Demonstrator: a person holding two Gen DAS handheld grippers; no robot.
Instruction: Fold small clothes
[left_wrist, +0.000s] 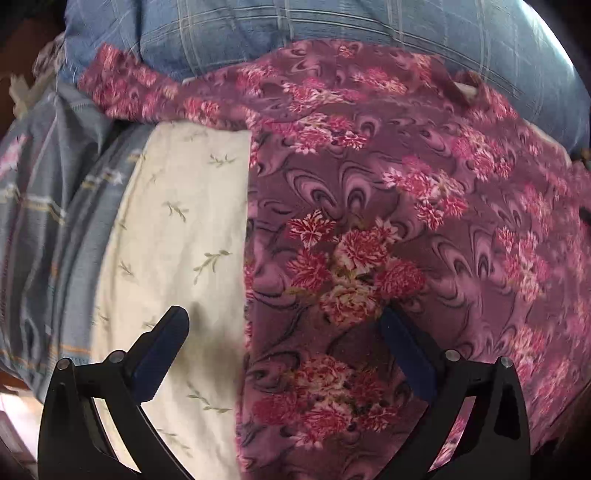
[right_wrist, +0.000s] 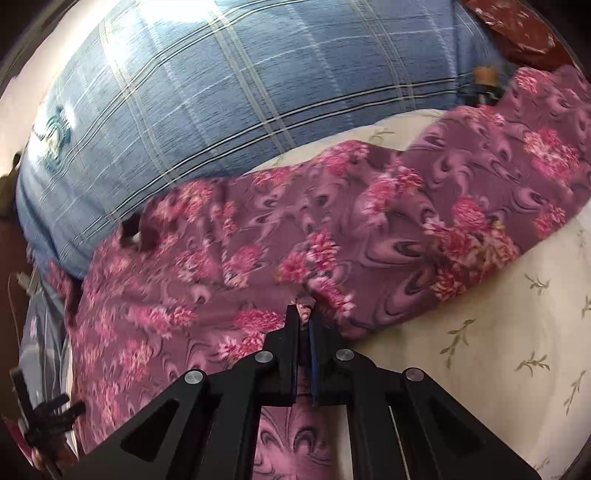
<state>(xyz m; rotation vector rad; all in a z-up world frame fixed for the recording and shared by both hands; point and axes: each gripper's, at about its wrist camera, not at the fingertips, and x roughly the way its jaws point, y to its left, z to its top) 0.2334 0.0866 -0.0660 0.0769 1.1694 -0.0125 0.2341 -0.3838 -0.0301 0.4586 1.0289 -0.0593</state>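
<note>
Left wrist view: looks steeply down from close above, along the left gripper (left_wrist: 284, 325); its two fingers (left_wrist: 162, 350) rise from the bottom edge, set wide apart.
Ahead of the left fingers: the purple flowered cloth (left_wrist: 369, 221) fills the middle and right; the cream sheet (left_wrist: 177, 229) lies under the left finger.
Right wrist view: looks down from close above, along the right gripper (right_wrist: 303, 314), whose fingers meet at lower centre.
Ahead of the right fingers: the same flowered cloth (right_wrist: 258, 240), with the blue checked pillow (right_wrist: 221, 92) beyond it.
Shared: cloth, cream sheet (right_wrist: 498, 332), blue pillow (left_wrist: 295, 29).
</note>
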